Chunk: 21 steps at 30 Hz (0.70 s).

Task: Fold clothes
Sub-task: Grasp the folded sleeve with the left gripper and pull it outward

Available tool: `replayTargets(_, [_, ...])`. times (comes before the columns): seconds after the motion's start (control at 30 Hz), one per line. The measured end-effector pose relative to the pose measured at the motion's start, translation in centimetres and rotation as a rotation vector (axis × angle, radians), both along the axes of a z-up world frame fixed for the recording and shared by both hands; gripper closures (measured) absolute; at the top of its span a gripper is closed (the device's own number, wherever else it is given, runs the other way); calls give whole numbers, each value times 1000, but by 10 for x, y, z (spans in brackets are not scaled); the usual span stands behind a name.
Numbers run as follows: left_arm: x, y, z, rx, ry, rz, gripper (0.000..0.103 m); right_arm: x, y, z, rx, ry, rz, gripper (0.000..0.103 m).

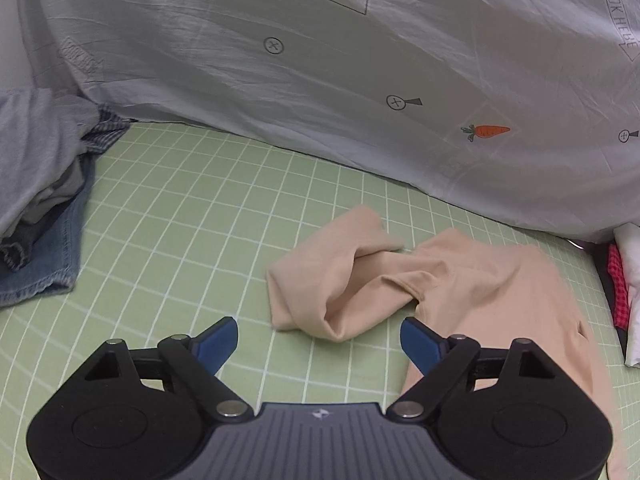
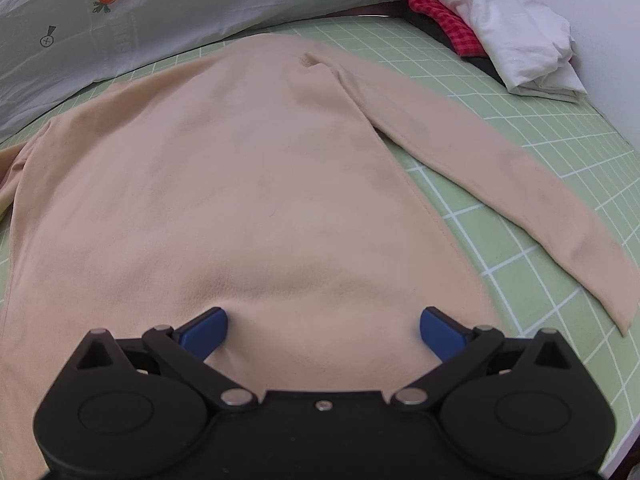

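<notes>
A beige long-sleeved top (image 2: 248,184) lies spread flat on the green checked sheet (image 2: 520,216). Its right sleeve (image 2: 500,176) stretches straight out toward the lower right. In the left wrist view the other sleeve (image 1: 340,280) lies crumpled and folded back on itself beside the body of the beige top (image 1: 500,292). My left gripper (image 1: 319,338) hovers open just short of that crumpled sleeve, nothing between its blue pads. My right gripper (image 2: 323,330) stands wide open over the lower part of the top, with cloth below the fingers but not pinched.
A grey quilt with carrot prints (image 1: 320,80) runs along the far side. A heap of clothes with denim (image 1: 44,240) lies at the left. A stack with white cloth (image 2: 512,32) and a red checked piece (image 2: 444,20) sits at the far right, by a wall.
</notes>
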<state>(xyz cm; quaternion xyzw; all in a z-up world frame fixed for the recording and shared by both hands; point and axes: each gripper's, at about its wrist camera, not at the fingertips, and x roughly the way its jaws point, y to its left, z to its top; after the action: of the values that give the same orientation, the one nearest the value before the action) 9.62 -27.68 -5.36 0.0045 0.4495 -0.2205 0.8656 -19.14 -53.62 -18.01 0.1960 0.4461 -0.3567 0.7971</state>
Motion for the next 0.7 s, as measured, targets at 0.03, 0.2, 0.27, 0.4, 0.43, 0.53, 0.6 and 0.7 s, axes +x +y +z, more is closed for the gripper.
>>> replayTargets(0.03, [11, -7, -5, 7, 8, -20, 23, 1, 0, 0, 3, 2, -7, 0])
replayTargets(0.2, [50, -33, -36, 22, 59, -68, 43, 7, -1, 1, 23, 21, -58, 0])
replayTargets(0.27, [60, -34, -46, 21, 88, -49, 58, 10, -3, 1, 35, 31, -66, 0])
replayTargets(0.4, [64, -20, -52, -23, 90, 16, 91, 14, -8, 2, 55, 44, -48, 0])
replayTargets(0.43, [61, -13, -50, -38, 79, 36, 92, 14, -9, 2, 57, 45, -42, 0])
replayTargets(0.53, [46, 10, -40, -70, 43, 82, 93, 14, -9, 2, 54, 43, -32, 0])
replayTargets(0.6, [30, 26, -33, -72, 25, 108, 93, 12, -9, 2, 46, 36, -26, 0])
replayTargets(0.7, [5, 45, -33, -46, 53, 135, 87, 9, -5, 1, 25, 20, -20, 0])
